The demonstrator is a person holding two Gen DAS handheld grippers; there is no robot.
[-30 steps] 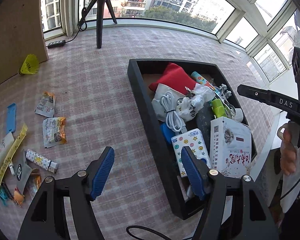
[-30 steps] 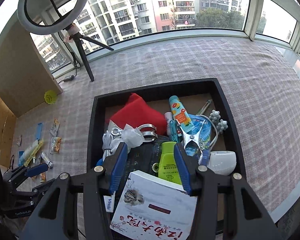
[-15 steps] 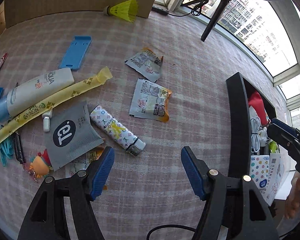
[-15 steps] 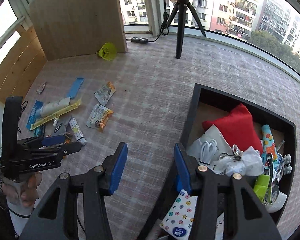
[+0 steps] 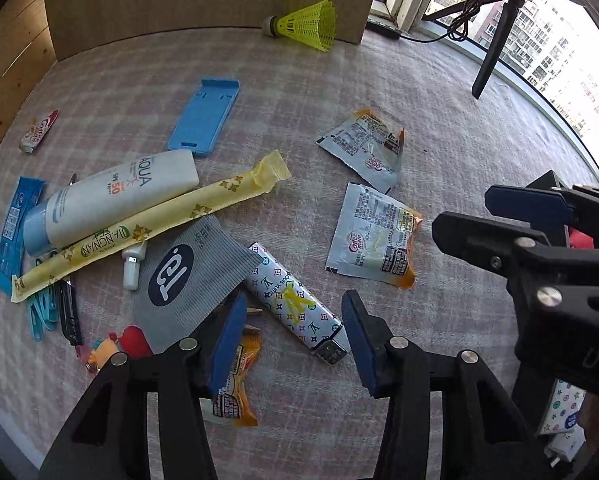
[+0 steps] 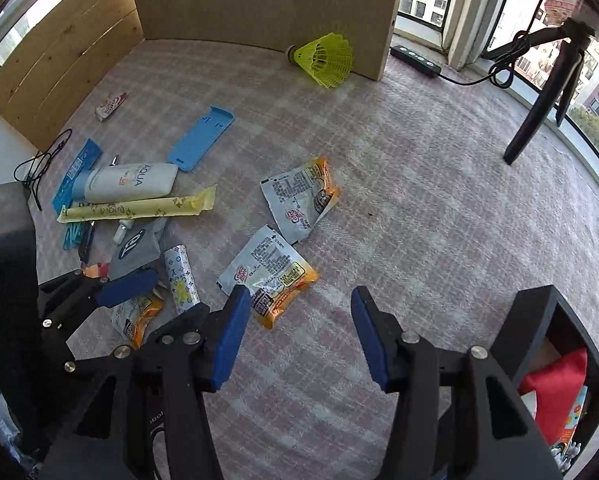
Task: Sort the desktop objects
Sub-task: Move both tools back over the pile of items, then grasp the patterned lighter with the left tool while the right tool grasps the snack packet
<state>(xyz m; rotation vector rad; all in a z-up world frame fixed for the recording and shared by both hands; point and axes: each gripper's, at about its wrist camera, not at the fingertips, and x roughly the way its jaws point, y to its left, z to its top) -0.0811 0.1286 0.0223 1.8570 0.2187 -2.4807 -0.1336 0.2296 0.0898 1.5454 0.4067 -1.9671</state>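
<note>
Left wrist: left tool [image 5: 291, 336] closing around patterned lighter [image 5: 295, 304], long axis diagonal, cap lower-right.

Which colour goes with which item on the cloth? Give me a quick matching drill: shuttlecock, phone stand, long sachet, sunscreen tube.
Things:
1. shuttlecock
2. phone stand
3. long sachet
4. sunscreen tube

Colours:
A. white with a pale blue cap
B. neon yellow-green
C. pale yellow with a flower print
D. plain blue

Pairs: 1-B, 2-D, 3-C, 4-A
</note>
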